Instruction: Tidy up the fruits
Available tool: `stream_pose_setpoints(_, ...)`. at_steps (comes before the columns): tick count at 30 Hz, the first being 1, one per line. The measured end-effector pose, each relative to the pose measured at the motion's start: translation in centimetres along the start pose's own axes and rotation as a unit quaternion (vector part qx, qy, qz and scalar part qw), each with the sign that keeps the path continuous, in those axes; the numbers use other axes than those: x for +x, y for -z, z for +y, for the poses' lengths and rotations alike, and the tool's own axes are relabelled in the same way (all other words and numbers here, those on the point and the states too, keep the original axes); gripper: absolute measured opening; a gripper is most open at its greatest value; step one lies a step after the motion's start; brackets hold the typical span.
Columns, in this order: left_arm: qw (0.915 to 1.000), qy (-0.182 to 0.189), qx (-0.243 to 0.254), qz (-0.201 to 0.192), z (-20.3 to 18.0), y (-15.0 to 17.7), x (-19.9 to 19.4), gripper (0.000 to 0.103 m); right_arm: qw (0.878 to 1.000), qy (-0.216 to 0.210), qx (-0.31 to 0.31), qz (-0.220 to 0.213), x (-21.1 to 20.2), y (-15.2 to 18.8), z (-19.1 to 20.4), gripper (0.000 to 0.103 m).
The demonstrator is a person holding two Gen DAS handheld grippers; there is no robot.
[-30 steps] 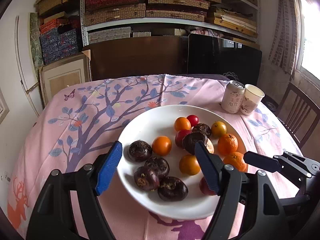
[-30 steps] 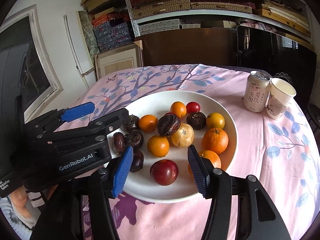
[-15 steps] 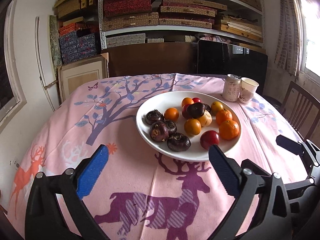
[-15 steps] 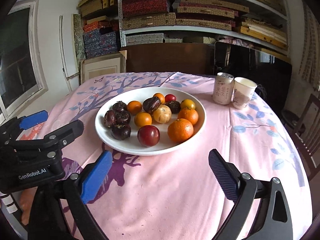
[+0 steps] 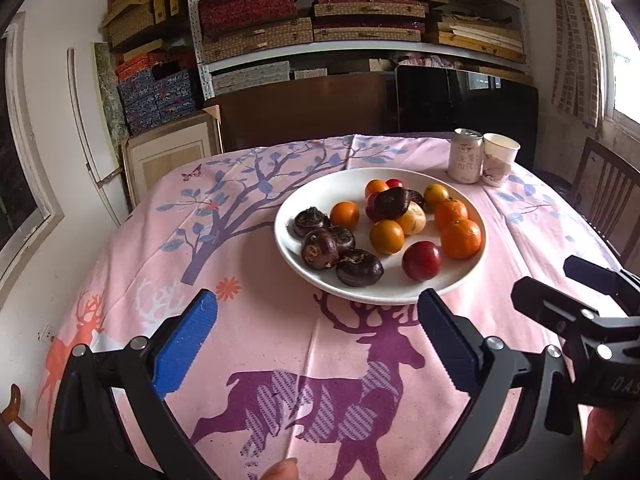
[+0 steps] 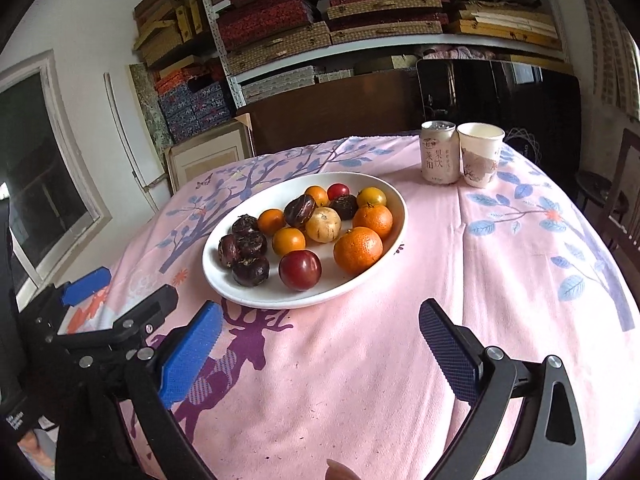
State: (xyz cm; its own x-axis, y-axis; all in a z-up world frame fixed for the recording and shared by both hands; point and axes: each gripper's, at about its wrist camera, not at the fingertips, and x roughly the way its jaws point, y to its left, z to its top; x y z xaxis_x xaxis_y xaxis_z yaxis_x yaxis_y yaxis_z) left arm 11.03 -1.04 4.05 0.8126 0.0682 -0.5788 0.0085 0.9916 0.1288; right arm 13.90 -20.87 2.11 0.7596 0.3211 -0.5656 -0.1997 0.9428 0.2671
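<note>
Grippers, left (image 5: 316,344) and right (image 6: 320,348), spread wide (ribbed pads) before round glossy plate (image 5: 304,264).

Hidden and cut-off parts around the two open grippers

Ahead of the left gripper (image 5: 318,340) jaws, a red fruit (image 5: 372,205) on the white plate (image 5: 304,196) sits mostly hidden behind a dark fruit (image 5: 391,203); its kind cannot be told. Beyond the plate, the can (image 5: 464,156) covers one side of the paper cup (image 5: 498,154), and its small print is unreadable. Right of the jaws, the right gripper (image 5: 576,304) is cut off by the picture's edge, so only its tips show. Below the jaws, a fingertip (image 5: 282,470) is cropped at the bottom edge. In the right wrist view, the left gripper's (image 6: 100,300) body runs out of the picture left of the jaws, and its label (image 6: 18,420) is cropped.
</note>
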Motion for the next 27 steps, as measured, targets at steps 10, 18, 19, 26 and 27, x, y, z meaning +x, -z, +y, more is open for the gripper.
stream_pose_setpoints(10, 0.9999, -0.005, -0.012, -0.003, 0.4, -0.2, -0.4, 0.098, 1.0, -0.003, 0.019, 0.0, -0.2, -0.1, -0.6, 0.099)
stream_pose_setpoints(18, 0.9994, 0.001, -0.034, 0.0, 1.6, -0.4, -0.3, 0.098, 1.0, 0.02, -0.009, 0.011, 0.3, 0.3, 0.2, 0.099)
stream_pose_setpoints(19, 0.9994, 0.004, -0.034, 0.001, 1.6, -0.4, -0.3, 0.098, 1.0, 0.021, -0.012, 0.012, 0.3, 0.3, 0.2, 0.099)
stream_pose_setpoints(26, 0.9996, 0.006, -0.027, 0.001, 1.2, -0.4, -0.4, 0.098, 0.999, 0.025, -0.027, 0.018, 0.6, 0.8, 0.8, 0.099)
stream_pose_setpoints(27, 0.9997, 0.005, -0.026, 0.001, 1.1, -0.4, -0.4, 0.098, 0.999, 0.025, -0.028, 0.018, 0.6, 0.8, 0.8, 0.099)
